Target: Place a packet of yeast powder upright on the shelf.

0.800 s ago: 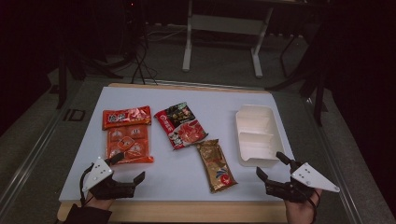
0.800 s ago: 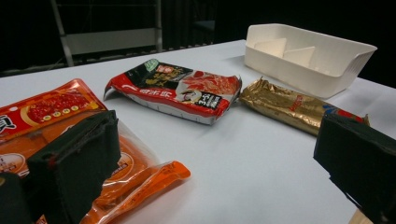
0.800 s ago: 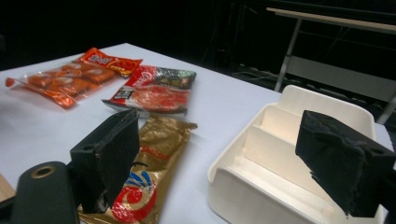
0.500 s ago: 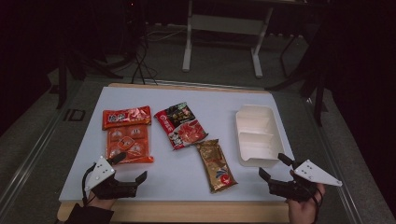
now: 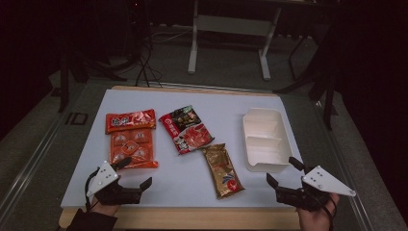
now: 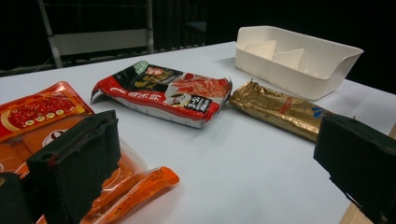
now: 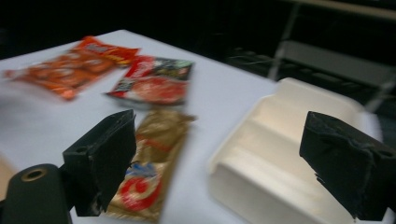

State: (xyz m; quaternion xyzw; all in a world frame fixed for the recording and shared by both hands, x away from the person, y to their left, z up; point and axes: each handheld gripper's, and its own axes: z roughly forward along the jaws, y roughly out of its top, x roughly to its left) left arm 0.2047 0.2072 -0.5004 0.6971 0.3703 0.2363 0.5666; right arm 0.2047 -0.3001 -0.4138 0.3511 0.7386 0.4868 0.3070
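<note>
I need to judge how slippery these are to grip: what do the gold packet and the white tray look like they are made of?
The gold packet looks like metallised plastic film: it is shiny, crinkled and has crimped ends. The white tray looks like moulded matte plastic or pulp fibre, with thin stiff walls, dividers and no gloss; which of the two I cannot tell.

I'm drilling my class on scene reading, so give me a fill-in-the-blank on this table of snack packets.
1. The white plastic tray has ____ compartments.
2. The gold foil packet lies between the tray and the ____ packets.
3. Both the left gripper and the right gripper have their jaws ____.

Missing words: two; orange; open
</note>
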